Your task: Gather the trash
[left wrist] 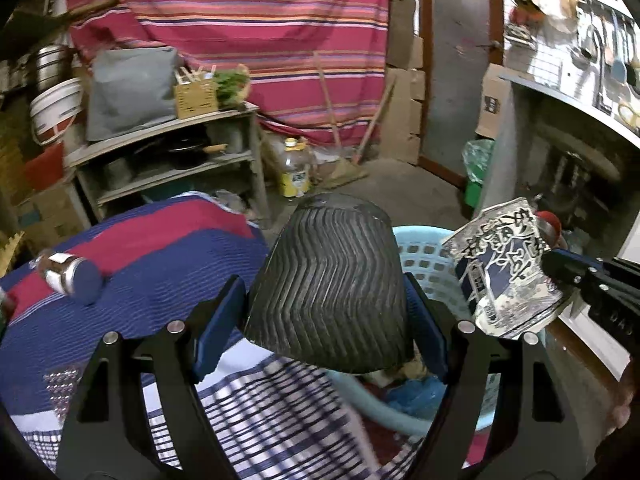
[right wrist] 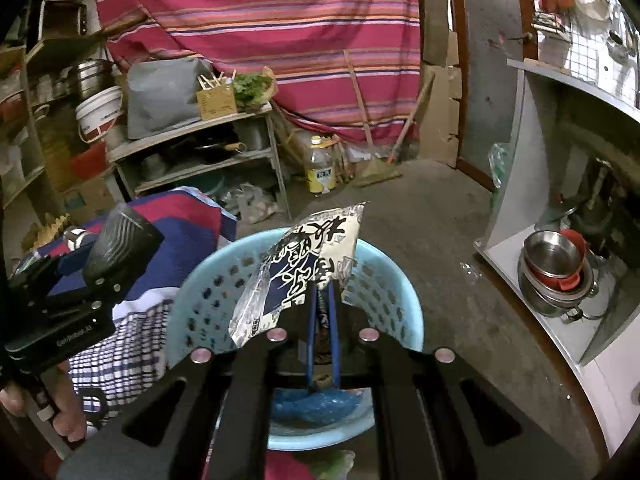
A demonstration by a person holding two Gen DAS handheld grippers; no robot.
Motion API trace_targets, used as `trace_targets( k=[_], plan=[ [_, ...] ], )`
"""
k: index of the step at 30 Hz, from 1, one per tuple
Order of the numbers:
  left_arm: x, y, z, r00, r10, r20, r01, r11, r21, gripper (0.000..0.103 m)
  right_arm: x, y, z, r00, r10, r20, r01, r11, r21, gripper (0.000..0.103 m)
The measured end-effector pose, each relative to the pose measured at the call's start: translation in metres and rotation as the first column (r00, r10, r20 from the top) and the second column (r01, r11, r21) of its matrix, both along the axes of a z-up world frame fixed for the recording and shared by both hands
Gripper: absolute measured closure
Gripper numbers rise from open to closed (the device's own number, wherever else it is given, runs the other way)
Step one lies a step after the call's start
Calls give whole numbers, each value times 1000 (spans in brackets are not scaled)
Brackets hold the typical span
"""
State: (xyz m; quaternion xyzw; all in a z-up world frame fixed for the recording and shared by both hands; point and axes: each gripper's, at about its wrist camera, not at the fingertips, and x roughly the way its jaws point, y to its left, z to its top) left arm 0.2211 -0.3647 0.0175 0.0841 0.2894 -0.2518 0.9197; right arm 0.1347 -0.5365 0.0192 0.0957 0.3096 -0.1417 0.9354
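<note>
Trash here is a crumpled printed wrapper (right wrist: pixel 300 264), pinched at its lower edge between the closed fingers of the right gripper (right wrist: pixel 323 320) and held above a pale blue perforated basket (right wrist: pixel 192 304). Its long axis runs diagonally, the free corner pointing up and away toward the striped red curtain (right wrist: pixel 256 32). The left gripper (left wrist: pixel 326 320), jaws spread wide, clamps a black ribbed cup (left wrist: pixel 332 280) upside down, base pointing away, just beside the basket's rim. A blue-and-red striped cloth (left wrist: pixel 140 240) covers the surface at left, a can (left wrist: pixel 72 276) lying on it. Grey shelves (left wrist: pixel 168 152) stand on the concrete floor (right wrist: pixel 440 240).
</note>
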Motion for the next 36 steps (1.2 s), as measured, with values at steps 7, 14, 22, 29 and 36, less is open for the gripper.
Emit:
trace_targets(
  k=[7, 14, 22, 29, 36],
  plan=[
    [-2, -15, 0, 999, -31, 17, 31, 1000, 3, 17, 4, -7, -6, 1000, -7, -8, 8, 1000, 5, 97],
    [4, 14, 5, 999, 41, 21, -41, 999, -34, 7, 10, -5, -14, 1000, -7, -19, 7, 1000, 20, 97],
    [-1, 75, 15, 985, 158, 70, -156, 987, -27, 6, 30, 14, -26, 999, 1, -34, 0, 1000, 26, 93],
    [-17, 144, 25, 963, 246, 109, -245, 969, -21, 6, 40, 35, -36, 997, -44, -61, 42, 998, -35, 29],
    [-45, 208, 25, 928, 351, 127, -350, 936, -31, 6, 16, 71, -27, 998, -66, -22, 65, 997, -50, 12]
  ],
)
